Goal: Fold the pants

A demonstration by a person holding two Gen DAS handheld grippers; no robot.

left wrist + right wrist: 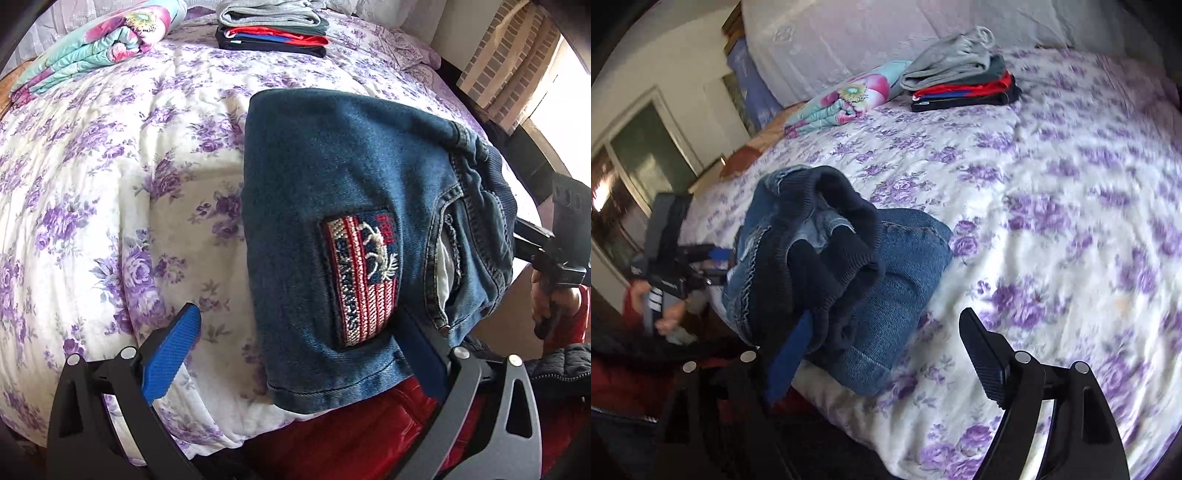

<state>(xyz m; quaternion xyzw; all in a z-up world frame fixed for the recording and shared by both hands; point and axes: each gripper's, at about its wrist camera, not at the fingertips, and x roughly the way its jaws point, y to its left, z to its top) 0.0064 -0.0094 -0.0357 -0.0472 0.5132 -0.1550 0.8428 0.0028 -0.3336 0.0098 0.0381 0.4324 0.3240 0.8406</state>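
We read only fragments: a flag-style patch [364,280] sewn on the jeans [332,177] carries red letters at its top corner and a white word along its blue band, both too distorted to make out. White marks on the left gripper [659,293] in the right wrist view are blurred.
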